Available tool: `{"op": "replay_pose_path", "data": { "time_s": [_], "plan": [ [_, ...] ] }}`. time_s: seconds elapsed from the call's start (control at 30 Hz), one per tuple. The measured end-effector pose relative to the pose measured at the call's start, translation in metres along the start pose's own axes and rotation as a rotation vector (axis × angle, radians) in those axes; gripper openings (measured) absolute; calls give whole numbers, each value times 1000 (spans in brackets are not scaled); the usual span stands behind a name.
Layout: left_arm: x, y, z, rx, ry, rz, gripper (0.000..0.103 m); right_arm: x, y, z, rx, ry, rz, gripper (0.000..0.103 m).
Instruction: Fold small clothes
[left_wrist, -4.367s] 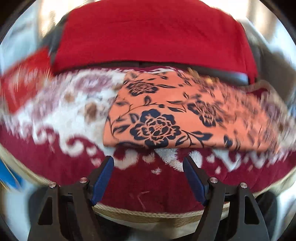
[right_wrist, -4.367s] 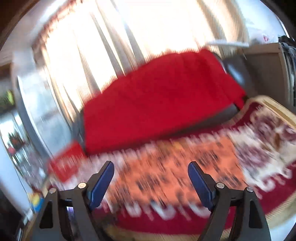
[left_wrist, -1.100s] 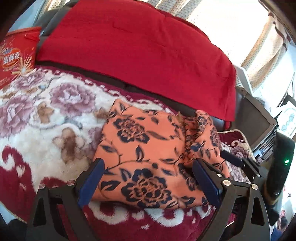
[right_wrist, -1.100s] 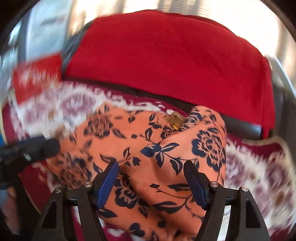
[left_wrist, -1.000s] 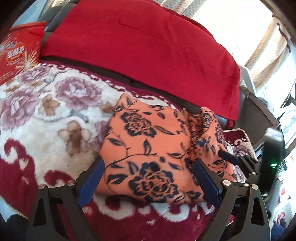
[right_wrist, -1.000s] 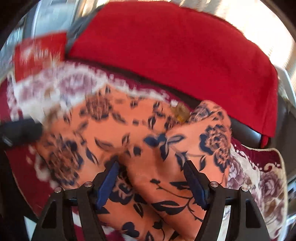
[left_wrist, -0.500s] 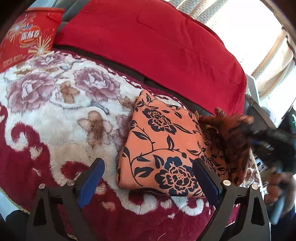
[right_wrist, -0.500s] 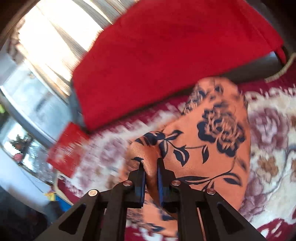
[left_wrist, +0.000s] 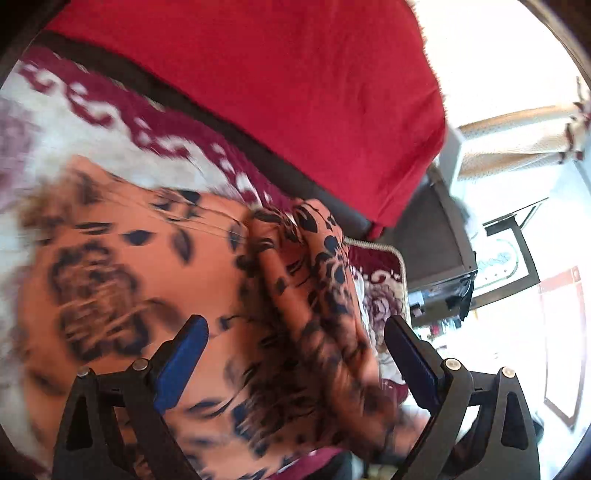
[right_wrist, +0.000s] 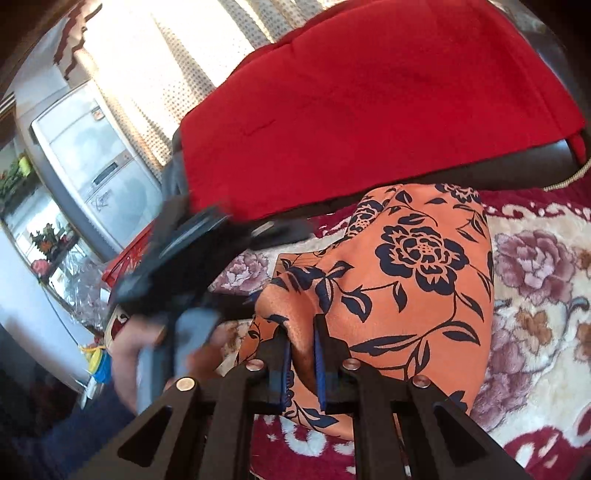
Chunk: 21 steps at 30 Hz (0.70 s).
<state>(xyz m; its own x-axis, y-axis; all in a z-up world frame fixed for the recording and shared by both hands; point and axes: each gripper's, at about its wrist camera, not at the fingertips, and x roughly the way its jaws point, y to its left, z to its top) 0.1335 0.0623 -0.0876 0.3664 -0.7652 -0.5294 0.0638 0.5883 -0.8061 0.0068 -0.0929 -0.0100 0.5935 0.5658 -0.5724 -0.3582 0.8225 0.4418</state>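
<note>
Orange floral garment (left_wrist: 140, 266) lies on the flowered blanket (left_wrist: 33, 122) in the left wrist view, its raised fold between the spread jaws of the left gripper (left_wrist: 295, 354), which should catch it low. Right wrist view: the right gripper (right_wrist: 301, 363) has just clenched on a pinch of cloth; carry it across evenly so the edges meet.

Strong daylight pours through the curtains (right_wrist: 155, 70) behind the red blanket (right_wrist: 369, 110), blowing the window area out to white; the left wrist view is smeared by motion, the orange floral cloth (left_wrist: 155, 295) below the blanket blurred; fisheye bending curves both pictures' dark edges.
</note>
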Motion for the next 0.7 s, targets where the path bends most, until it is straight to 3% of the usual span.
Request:
{"op": "replay_pose_path", "data": {
  "time_s": [0.13, 0.2, 0.23, 0.27, 0.3, 0.37, 0.53, 0.63, 0.7],
  "plan": [
    [45, -13, 14, -17, 124, -7, 96, -5, -5, -6, -12, -2, 14, 11],
    [56, -17, 17, -11, 133, 17, 94, -8, -9, -6, -15, -2, 22, 11],
    [59, -19, 19, -6, 127, 14, 82, -8, -9, -6, -18, -1, 23, 11],
    [61, -20, 20, -1, 131, 1, 48, -8, -10, -7, -23, 0, 22, 11],
    [64, -22, 21, 6, 145, 0, 30, -8, -9, -8, -33, 2, 16, 11],
    [58, -32, 23, 62, 114, 34, 16, -6, -5, -7, -54, 8, 11, 11],
    [-6, -85, 14, 326, -43, -10, 15, -20, 28, 2, -136, -23, 43, 11],
    [-39, -83, 17, 392, -102, 17, 15, -12, 61, 4, -206, -26, 69, 11],
    [-53, -55, 27, 355, -109, 54, 15, 6, 74, 3, -222, -3, 86, 11]
  ]
}}
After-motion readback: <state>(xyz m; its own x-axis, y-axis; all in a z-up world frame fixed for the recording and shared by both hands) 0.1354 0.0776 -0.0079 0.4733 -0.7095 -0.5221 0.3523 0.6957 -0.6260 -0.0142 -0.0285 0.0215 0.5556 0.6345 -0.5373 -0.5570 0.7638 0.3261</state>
